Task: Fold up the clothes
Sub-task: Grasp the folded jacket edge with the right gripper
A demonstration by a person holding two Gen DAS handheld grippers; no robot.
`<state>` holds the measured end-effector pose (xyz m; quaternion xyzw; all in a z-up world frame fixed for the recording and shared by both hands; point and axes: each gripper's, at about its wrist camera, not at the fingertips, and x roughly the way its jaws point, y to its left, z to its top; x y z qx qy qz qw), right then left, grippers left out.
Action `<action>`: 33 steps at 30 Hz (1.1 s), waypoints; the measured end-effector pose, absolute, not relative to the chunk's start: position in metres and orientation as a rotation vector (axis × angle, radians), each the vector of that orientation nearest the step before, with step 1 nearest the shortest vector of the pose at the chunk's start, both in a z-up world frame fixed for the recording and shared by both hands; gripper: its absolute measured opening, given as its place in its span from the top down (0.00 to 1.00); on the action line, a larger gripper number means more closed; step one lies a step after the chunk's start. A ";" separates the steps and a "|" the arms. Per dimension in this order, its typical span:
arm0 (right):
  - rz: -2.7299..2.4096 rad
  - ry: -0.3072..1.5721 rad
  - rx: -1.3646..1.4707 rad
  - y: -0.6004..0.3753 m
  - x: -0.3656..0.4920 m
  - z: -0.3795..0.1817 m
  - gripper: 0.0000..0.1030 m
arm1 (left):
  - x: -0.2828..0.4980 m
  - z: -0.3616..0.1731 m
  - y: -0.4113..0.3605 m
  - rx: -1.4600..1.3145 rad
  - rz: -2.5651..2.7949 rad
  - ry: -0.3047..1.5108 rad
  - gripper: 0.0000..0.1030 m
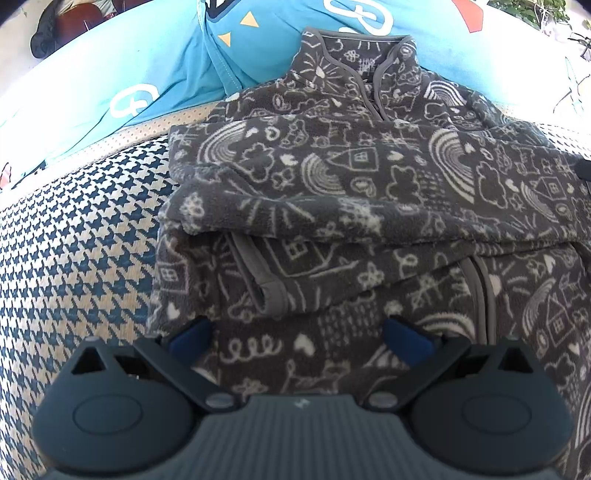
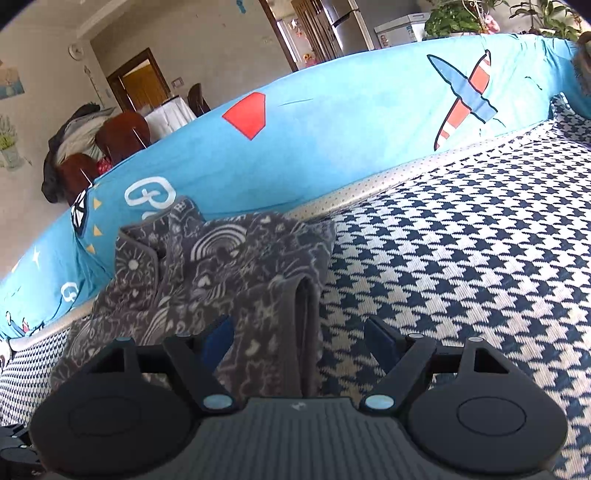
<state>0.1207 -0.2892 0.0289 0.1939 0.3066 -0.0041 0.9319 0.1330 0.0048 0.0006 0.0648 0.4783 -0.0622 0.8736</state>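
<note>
grey doodle fleece (image 1: pixel 332 192) half folded on houndstooth sofa cover (image 1: pixel 85 258), blue cushion (image 2: pixel 332 140) behind, left claw (image 1: pixel 299 336) and right claw (image 2: pixel 299 339) both spread apart, gripping nothing

Setting: a lived-in home, an open living and dining area.

Evidence, right wrist view:
- A sofa seat (image 2: pixel 461 240) with a navy-and-cream houndstooth cover; along its far edge, a backrest under a bright blue cover (image 2: pixel 332 122) printed with cartoon aeroplanes and shapes.
- Beyond the backrest, a dining table with a white cloth (image 2: pixel 170 114), dark wooden chairs (image 2: pixel 122 133), one draped with coats.
- A wooden door (image 2: pixel 140 79) in the far wall, with a light switch beside it.
- A refrigerator (image 2: pixel 343 26) and a white chest appliance (image 2: pixel 400 26).
- Potted houseplants (image 2: pixel 454 16) behind the sofa's far right corner.
- Wall stickers (image 2: pixel 9 144) of potted flowers.
</note>
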 end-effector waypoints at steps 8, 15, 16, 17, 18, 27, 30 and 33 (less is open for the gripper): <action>0.024 0.615 0.397 -0.289 0.140 0.016 0.24 | 0.131 0.000 0.005 0.137 -0.133 0.994 0.00; 0.042 0.623 0.354 -0.275 0.158 0.006 0.28 | 0.131 0.000 0.006 0.138 -0.141 0.996 0.00; 0.044 0.618 0.348 -0.274 0.160 0.005 0.29 | 0.130 0.000 0.007 0.138 -0.143 0.997 0.00; 0.052 0.614 0.352 -0.274 0.162 0.004 0.33 | 0.130 0.000 0.007 0.138 -0.145 0.999 0.00; 0.060 0.610 0.356 -0.274 0.164 0.004 0.40 | 0.130 0.001 0.008 0.137 -0.147 1.001 0.00; 0.081 0.595 0.349 -0.261 0.168 0.009 0.74 | 0.128 0.007 0.017 0.122 -0.140 1.016 0.00; 0.076 0.577 0.328 -0.254 0.165 0.017 0.76 | 0.128 0.011 0.023 0.120 -0.116 1.011 0.00; 0.077 0.553 0.292 -0.243 0.160 0.029 0.77 | 0.128 0.017 0.029 0.115 -0.095 0.993 0.00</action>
